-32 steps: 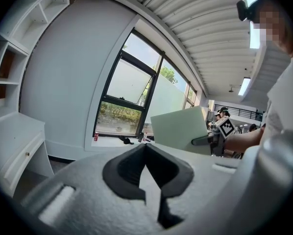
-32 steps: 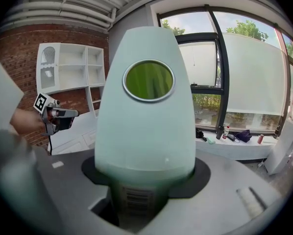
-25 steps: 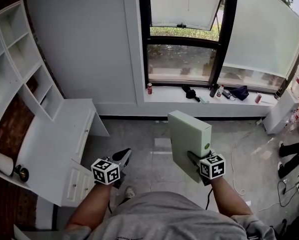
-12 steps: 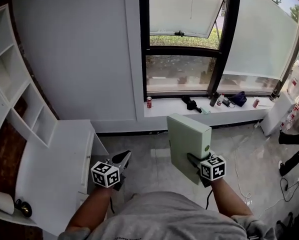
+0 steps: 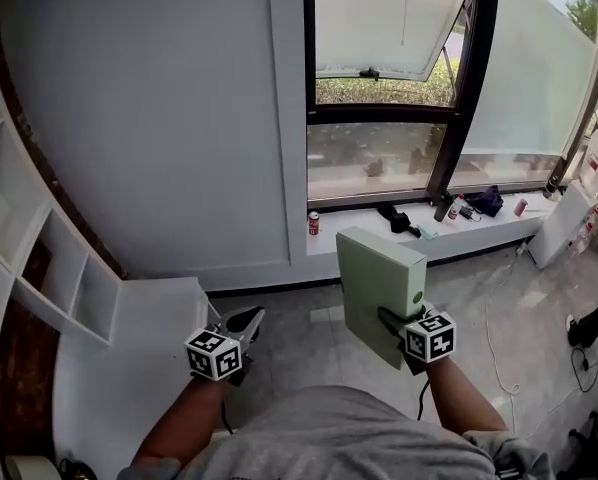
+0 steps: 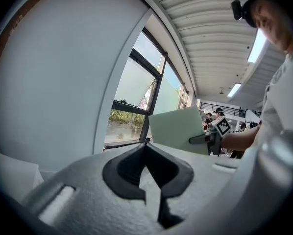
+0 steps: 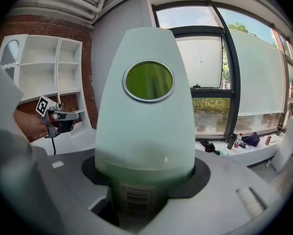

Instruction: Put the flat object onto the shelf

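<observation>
The flat object is a pale green box file (image 5: 377, 283) with a green-lined finger hole in its spine (image 7: 148, 81). It stands upright in front of my chest, and my right gripper (image 5: 393, 319) is shut on its lower edge. The left gripper view shows it too, as a green panel (image 6: 178, 129). My left gripper (image 5: 243, 322) hangs low at the left with its jaws together and nothing in them (image 6: 146, 148). The white shelf unit (image 5: 41, 260) stands against the brick wall at the far left (image 7: 47, 67).
A white desk (image 5: 129, 340) juts out below the shelf unit. Ahead, a window sill (image 5: 359, 240) carries a red can (image 5: 314, 224), bottles and dark items. A white cabinet (image 5: 564, 230) and a person's legs (image 5: 594, 326) are at the right edge.
The head view has swung: the shelf unit and desk have slid left and partly out of frame, and the window has moved right. Both grippers keep their pose, the box still held.
</observation>
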Available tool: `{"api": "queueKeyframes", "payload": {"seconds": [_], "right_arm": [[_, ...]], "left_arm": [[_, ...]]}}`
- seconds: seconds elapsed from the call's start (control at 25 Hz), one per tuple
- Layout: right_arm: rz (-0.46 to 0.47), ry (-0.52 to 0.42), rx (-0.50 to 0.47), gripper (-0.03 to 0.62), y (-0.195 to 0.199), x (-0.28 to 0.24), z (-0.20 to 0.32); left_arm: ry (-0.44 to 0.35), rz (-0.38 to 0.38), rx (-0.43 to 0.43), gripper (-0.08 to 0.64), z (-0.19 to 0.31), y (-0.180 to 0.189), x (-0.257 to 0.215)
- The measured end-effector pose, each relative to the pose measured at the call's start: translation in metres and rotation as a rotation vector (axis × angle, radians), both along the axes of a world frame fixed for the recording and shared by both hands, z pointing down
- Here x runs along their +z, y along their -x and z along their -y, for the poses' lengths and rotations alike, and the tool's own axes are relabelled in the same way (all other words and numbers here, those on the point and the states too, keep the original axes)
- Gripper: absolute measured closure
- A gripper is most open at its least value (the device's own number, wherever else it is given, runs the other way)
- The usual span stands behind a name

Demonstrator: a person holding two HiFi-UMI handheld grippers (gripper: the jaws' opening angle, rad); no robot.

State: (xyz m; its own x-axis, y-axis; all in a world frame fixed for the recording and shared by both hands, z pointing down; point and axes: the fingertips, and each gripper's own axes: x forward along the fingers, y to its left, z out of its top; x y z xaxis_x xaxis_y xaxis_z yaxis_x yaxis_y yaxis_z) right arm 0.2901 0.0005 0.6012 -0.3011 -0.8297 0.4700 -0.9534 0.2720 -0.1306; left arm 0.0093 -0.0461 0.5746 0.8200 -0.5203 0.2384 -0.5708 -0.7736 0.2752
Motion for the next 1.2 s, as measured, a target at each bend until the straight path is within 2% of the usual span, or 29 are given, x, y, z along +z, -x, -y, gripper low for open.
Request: {"api": "queueKeyframes", "payload": {"seconds": [0.28, 0.52, 0.76, 0.92, 1.2], "right_arm": [[-0.020, 0.021, 0.008, 0.305, -0.003, 0.006, 0.047], [-0.026, 0.017, -0.027, 0.305, -0.031, 0.011, 0.101], [0.006, 0.007, -0.101, 0.307, -0.070, 0.015, 0.179], [-0.020, 0.005, -0.180, 0.307, -0.097, 0.009, 0.233], [-0.034, 0.005, -0.258, 0.307, -0.134, 0.011, 0.289]], "left_arm": [[0.022, -0.007, 0.004, 0.566, 0.049, 0.004, 0.010], [0.038, 0.009, -0.036, 0.566, 0.090, -0.018, 0.020], [0.023, 0.021, -0.103, 0.566, 0.149, -0.057, 0.021], [0.029, 0.009, -0.170, 0.566, 0.195, -0.090, 0.015], [0.024, -0.002, -0.216, 0.566, 0.250, -0.138, 0.007]]}}
